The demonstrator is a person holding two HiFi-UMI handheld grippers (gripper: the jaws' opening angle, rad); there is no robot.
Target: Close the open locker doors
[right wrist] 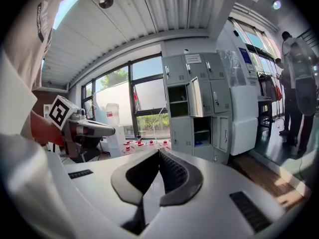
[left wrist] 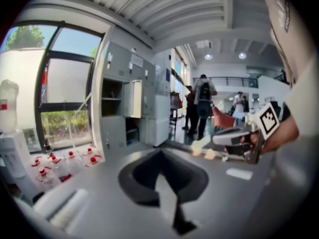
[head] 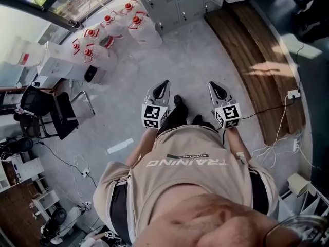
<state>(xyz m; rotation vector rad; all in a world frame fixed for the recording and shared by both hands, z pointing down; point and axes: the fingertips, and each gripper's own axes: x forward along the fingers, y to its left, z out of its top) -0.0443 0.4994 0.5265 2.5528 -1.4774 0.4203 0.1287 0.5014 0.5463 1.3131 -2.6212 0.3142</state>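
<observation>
The grey lockers [head: 172, 4] stand across the floor ahead, well away from both grippers. In the right gripper view the lockers [right wrist: 219, 73] have an upper door [right wrist: 195, 97] swung open, and below it a compartment [right wrist: 203, 131] gapes open. The left gripper view also has the open door [left wrist: 133, 98]. My left gripper [head: 163, 83] and right gripper [head: 212, 85] are held side by side at waist height, pointing at the lockers. Each is shut with nothing in it. The left gripper's jaw tips [left wrist: 160, 151] and the right gripper's jaw tips [right wrist: 158, 152] meet.
Several water bottles with red caps [head: 115, 27] stand on the floor left of the lockers, beside a white dispenser [head: 56, 58]. A black chair [head: 49, 112] is at the left. Cables [head: 280, 133] trail along the wooden strip [head: 257, 55] on the right. People [right wrist: 296, 83] stand further off.
</observation>
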